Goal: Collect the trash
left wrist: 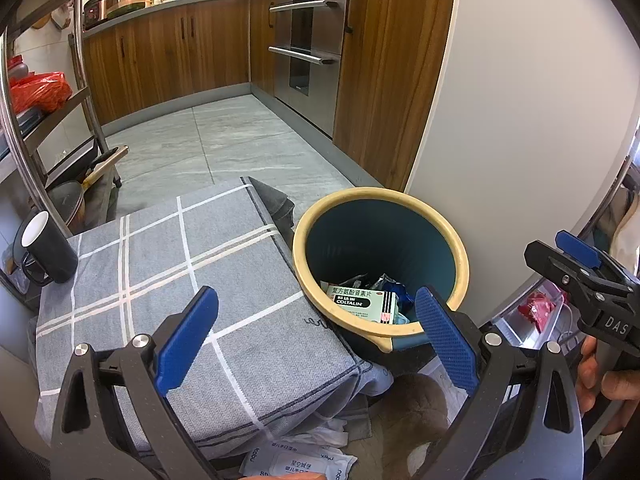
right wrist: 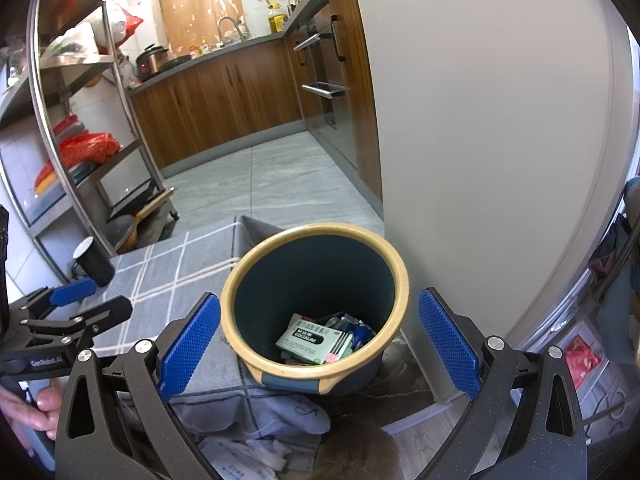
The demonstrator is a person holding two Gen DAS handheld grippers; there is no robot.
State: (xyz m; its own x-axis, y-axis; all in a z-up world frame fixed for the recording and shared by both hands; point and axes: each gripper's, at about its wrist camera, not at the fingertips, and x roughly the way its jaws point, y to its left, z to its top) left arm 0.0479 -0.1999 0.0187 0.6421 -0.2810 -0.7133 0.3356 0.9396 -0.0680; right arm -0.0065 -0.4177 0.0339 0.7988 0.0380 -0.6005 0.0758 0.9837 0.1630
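A dark teal bin with a cream rim [left wrist: 460, 256] [right wrist: 236, 276] stands on the floor beside the cloth-covered table. Inside lie a green-white Coltalin medicine box [left wrist: 362, 300] [right wrist: 314, 338] and several crumpled wrappers. My left gripper [left wrist: 316, 328] is open and empty, over the table's right edge and the bin's near rim. My right gripper [right wrist: 320, 336] is open and empty, held above the bin's mouth. In the left wrist view the right gripper [left wrist: 576, 264] shows at the right edge; in the right wrist view the left gripper [right wrist: 80, 308] shows at the left.
A grey checked cloth [left wrist: 160, 248] covers the table. A black mug [left wrist: 48, 248] [right wrist: 94, 260] stands at its far left corner. A wet-wipes pack [left wrist: 296, 462] lies below the table. A white fridge wall [left wrist: 520, 100] rises right of the bin. A steel shelf rack [right wrist: 80, 140] stands left.
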